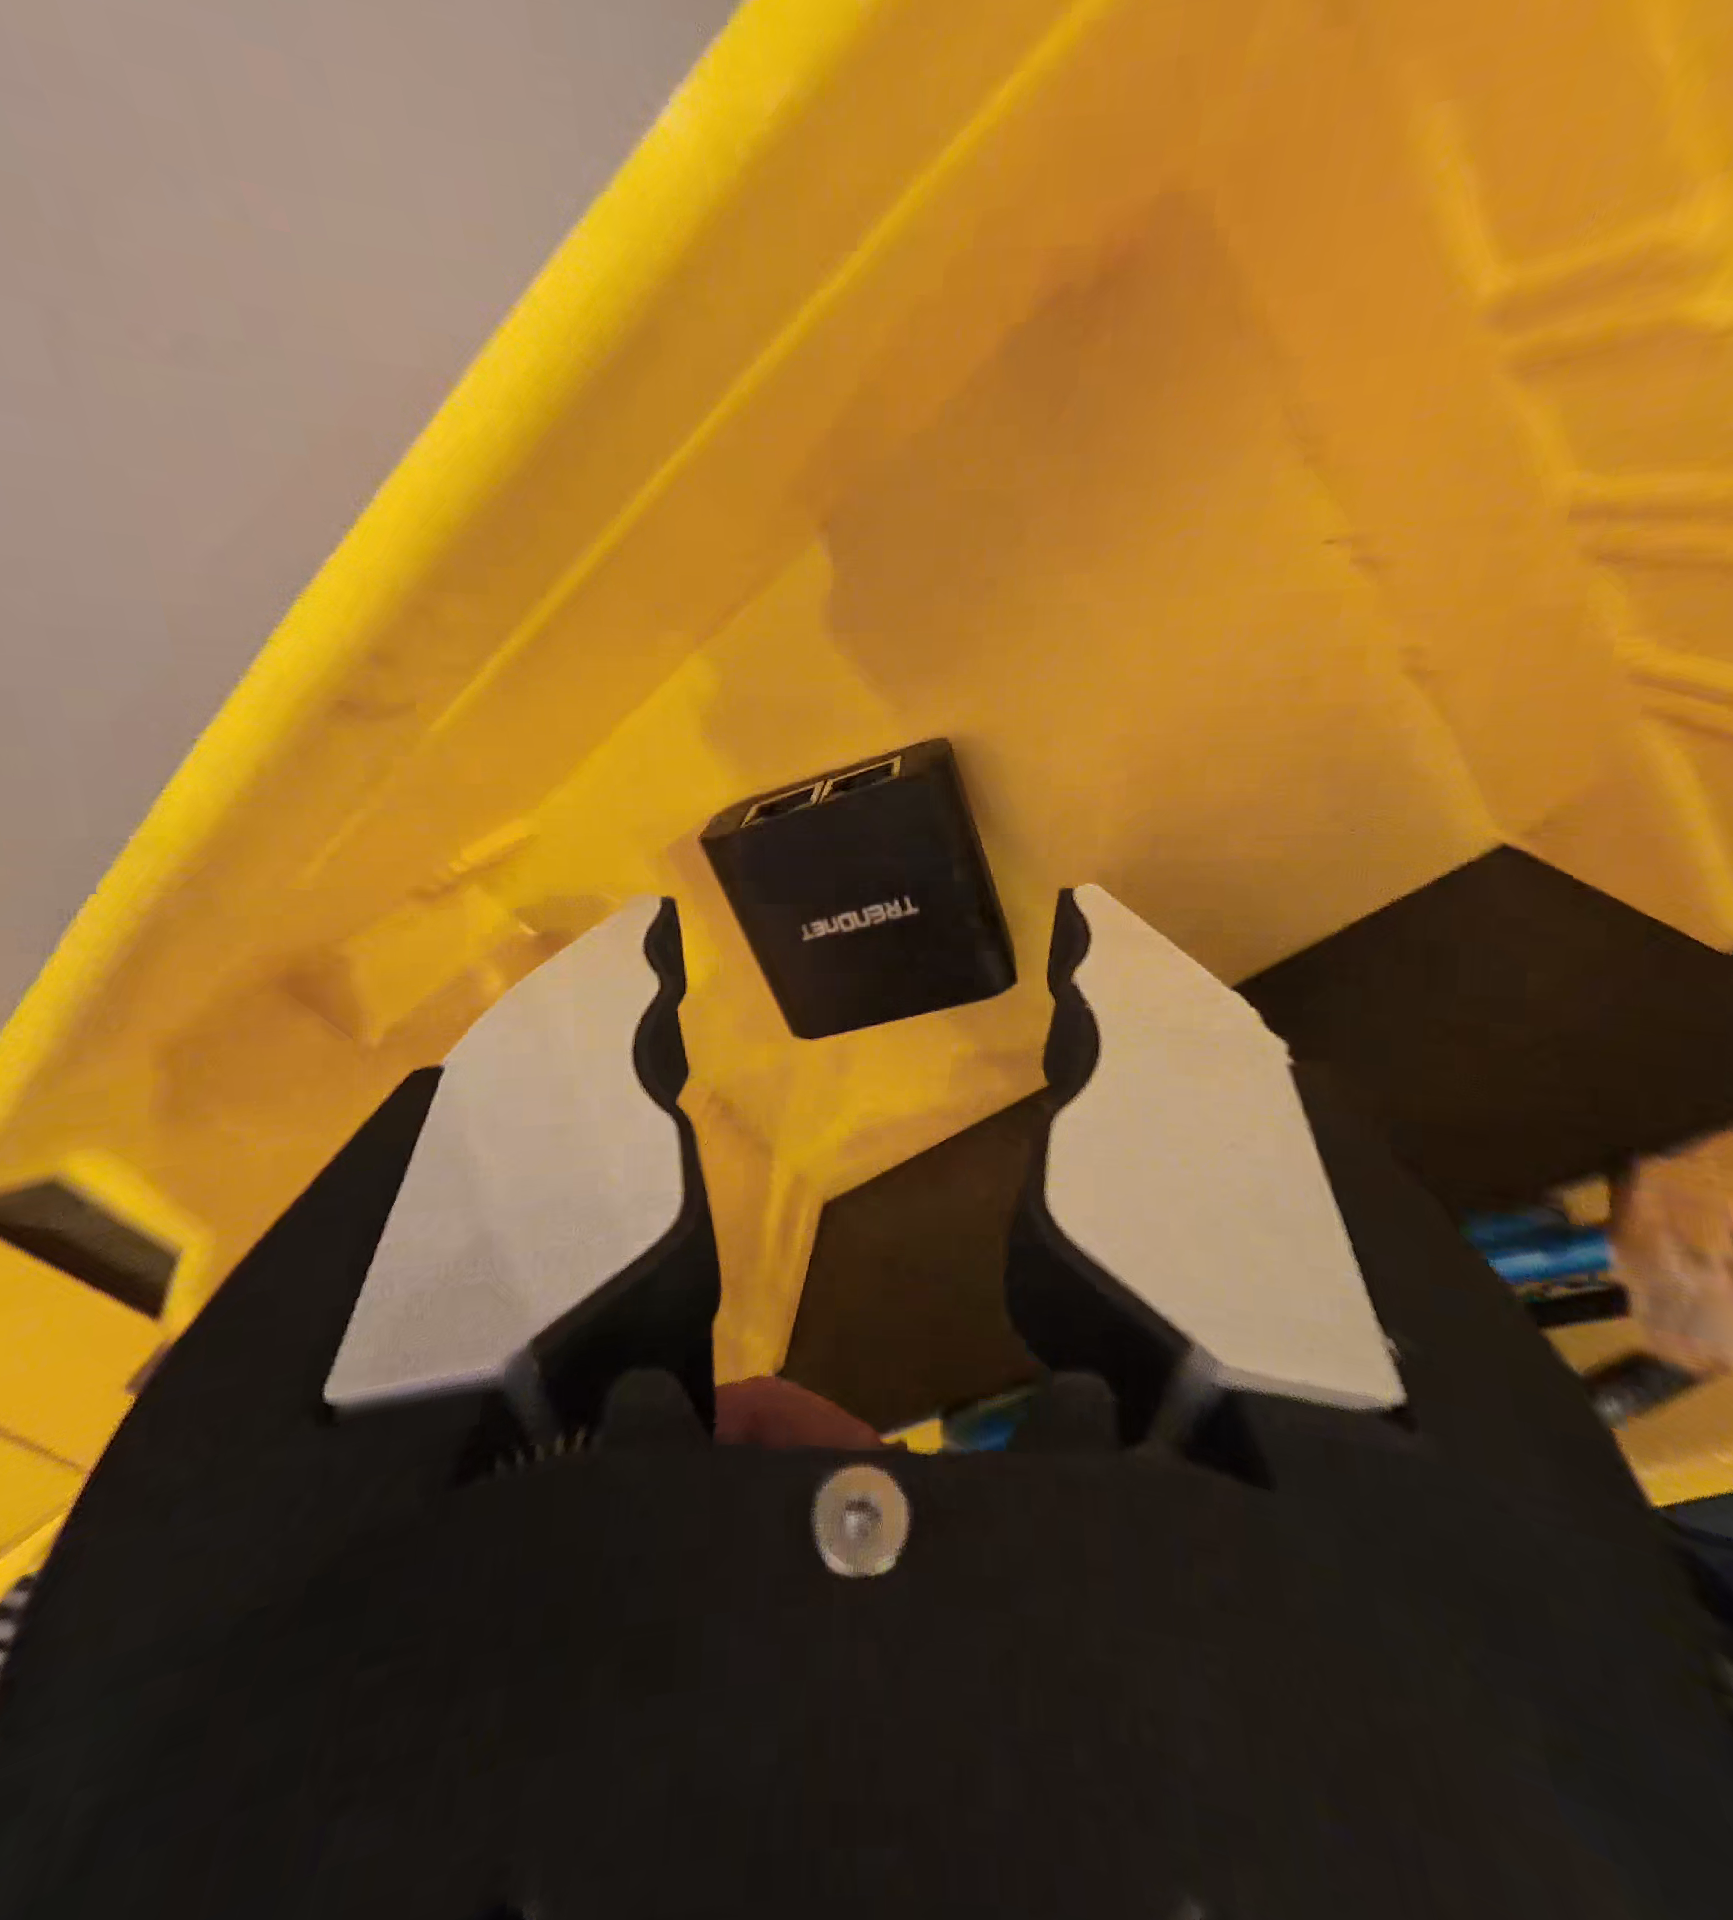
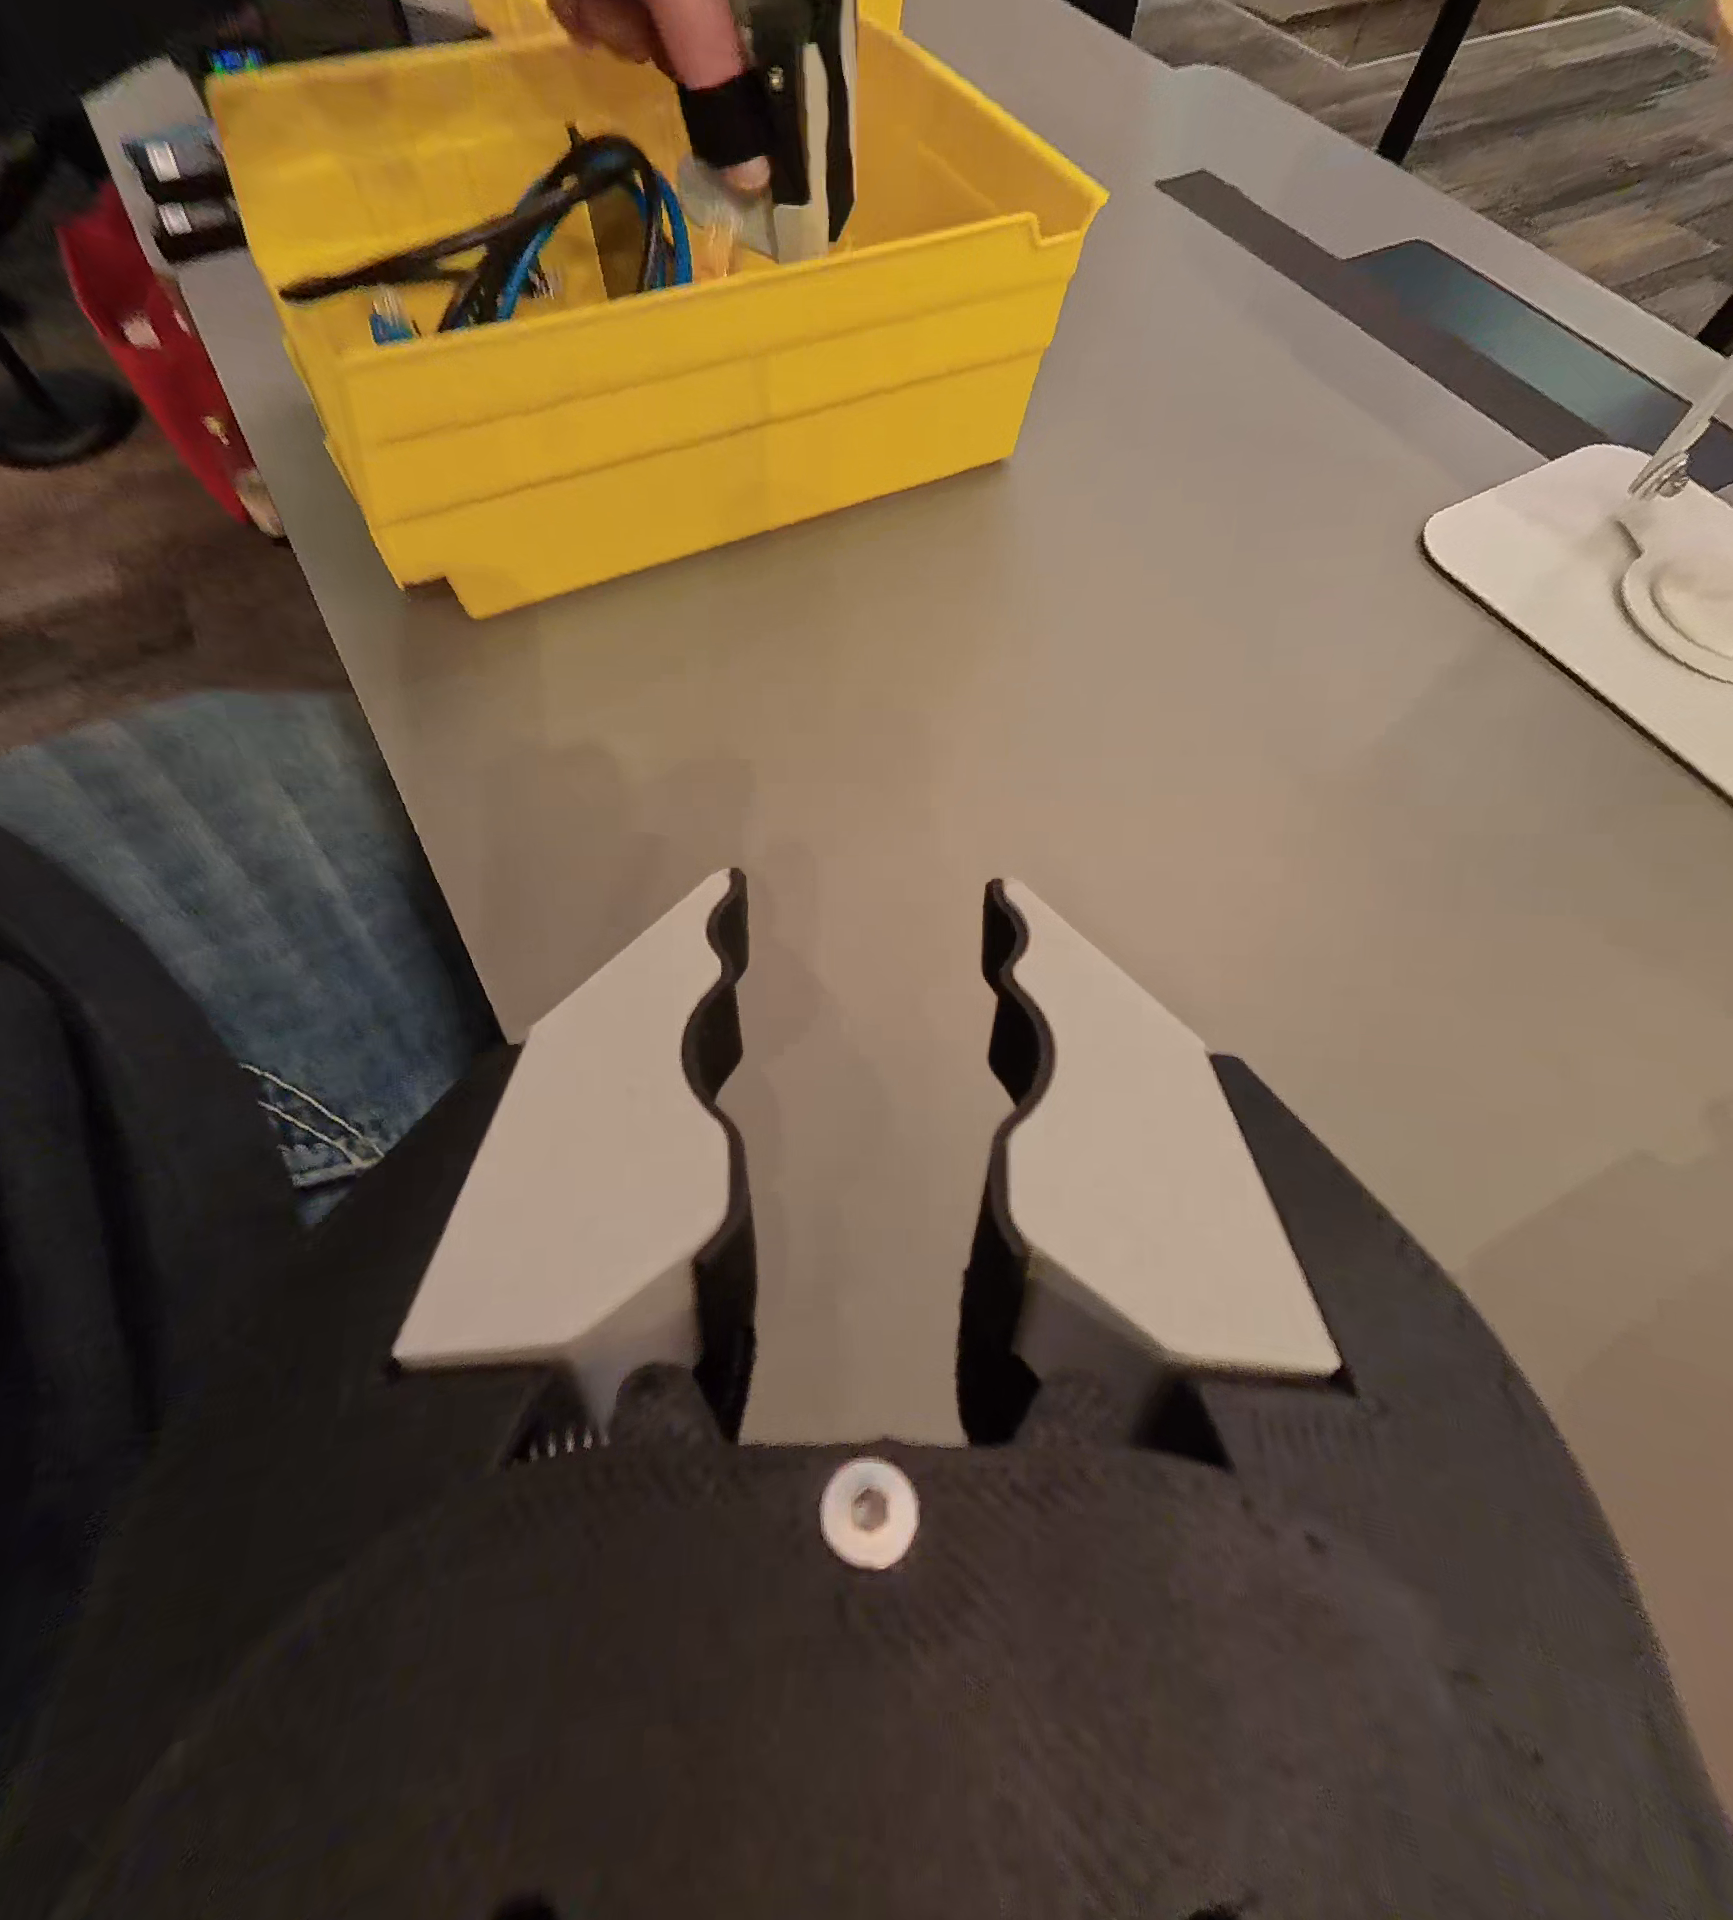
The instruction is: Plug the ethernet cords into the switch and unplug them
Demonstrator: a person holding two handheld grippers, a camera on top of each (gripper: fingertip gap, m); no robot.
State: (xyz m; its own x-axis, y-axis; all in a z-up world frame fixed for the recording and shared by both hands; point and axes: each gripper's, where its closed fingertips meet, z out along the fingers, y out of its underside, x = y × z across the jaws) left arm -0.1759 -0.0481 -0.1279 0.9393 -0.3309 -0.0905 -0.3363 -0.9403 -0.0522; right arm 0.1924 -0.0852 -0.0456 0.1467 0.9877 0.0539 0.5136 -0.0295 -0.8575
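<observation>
Through the left wrist view, I had the left gripper (image 1: 867, 914) down inside the yellow bin (image 1: 1205, 468), fingers spread wide with nothing between them. The black switch (image 1: 857, 888) lay on the bin floor just beyond the fingertips, centred on the gap. Its long axis ran roughly along my line of reach, with the two empty ports on the far end.

Through the right wrist view, the right gripper (image 2: 862, 894) hovered over the bare grey table (image 2: 1205, 727), fingers parted and empty, well short of the bin. The blue and black ethernet cords (image 2: 571, 229) sat bundled in the bin's left compartment. I judged the left gripper far nearer the switch.
</observation>
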